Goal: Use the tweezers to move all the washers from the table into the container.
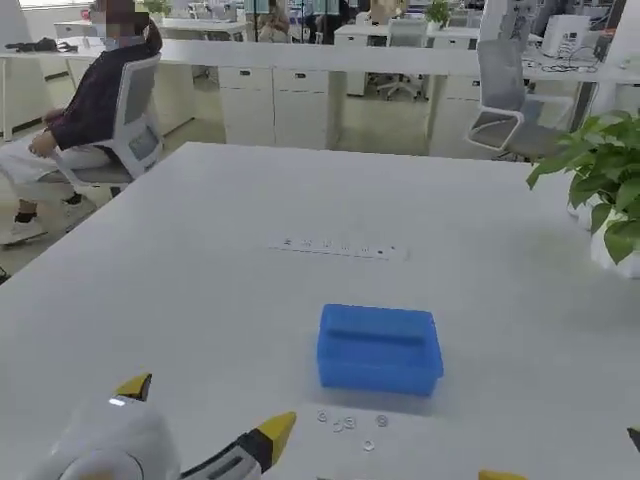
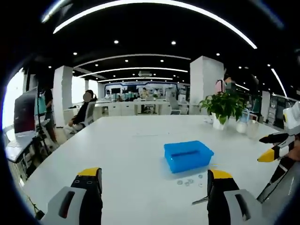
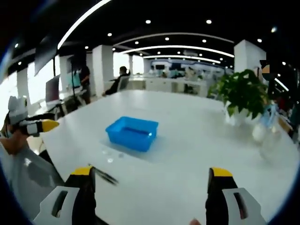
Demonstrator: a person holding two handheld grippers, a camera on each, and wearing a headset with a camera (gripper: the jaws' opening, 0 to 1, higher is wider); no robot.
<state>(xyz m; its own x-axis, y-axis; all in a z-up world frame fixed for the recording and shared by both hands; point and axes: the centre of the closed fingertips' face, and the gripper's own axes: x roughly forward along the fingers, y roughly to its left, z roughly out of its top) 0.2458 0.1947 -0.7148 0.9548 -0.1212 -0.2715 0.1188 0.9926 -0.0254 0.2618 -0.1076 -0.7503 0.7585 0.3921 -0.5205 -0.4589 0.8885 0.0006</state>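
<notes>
Evidently left claw (image 2: 154,173) and right claw (image 3: 151,172) hover released, seemingly level, near washers (image 1: 348,422).

We see a white counter (image 1: 180,270) with a socket strip (image 1: 335,248) set near its middle. A leafy potted plant (image 1: 598,165) stands at the counter's right edge. Beyond its far left corner a person (image 1: 85,115) sits in an office chair (image 1: 138,135).
</notes>
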